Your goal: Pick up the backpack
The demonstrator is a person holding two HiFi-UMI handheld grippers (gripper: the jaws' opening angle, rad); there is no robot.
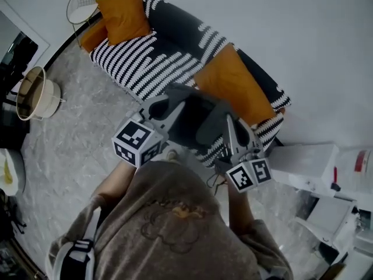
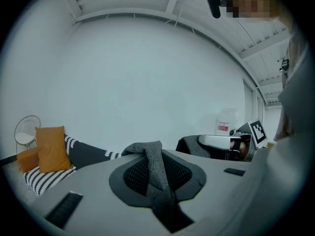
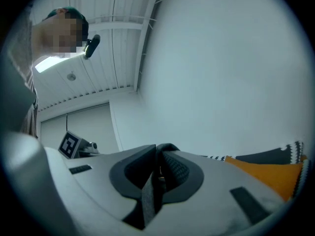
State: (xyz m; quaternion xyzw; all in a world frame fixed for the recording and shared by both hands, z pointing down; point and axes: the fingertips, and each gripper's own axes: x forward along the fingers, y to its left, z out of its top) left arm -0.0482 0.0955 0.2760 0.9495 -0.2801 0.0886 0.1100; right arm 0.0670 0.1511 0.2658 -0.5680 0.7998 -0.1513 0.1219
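The dark grey backpack (image 1: 195, 121) hangs in the air in front of me, above the striped sofa (image 1: 145, 63). My left gripper (image 1: 173, 108) is shut on a grey woven strap (image 2: 153, 173) of the backpack, which runs between its jaws. My right gripper (image 1: 231, 127) is shut on another strap (image 3: 153, 183), a flat band pinched between its dark pads. In the left gripper view the right gripper (image 2: 237, 144) shows beside a fold of the backpack (image 2: 189, 145). The left gripper's marker cube (image 3: 73, 144) shows in the right gripper view.
Two orange cushions (image 1: 122, 13) (image 1: 236, 83) lie on the sofa. A round wire side table (image 1: 81, 2) stands at its far end. A pale basket (image 1: 35, 92) sits on the grey floor at left. White furniture (image 1: 315, 162) stands at right.
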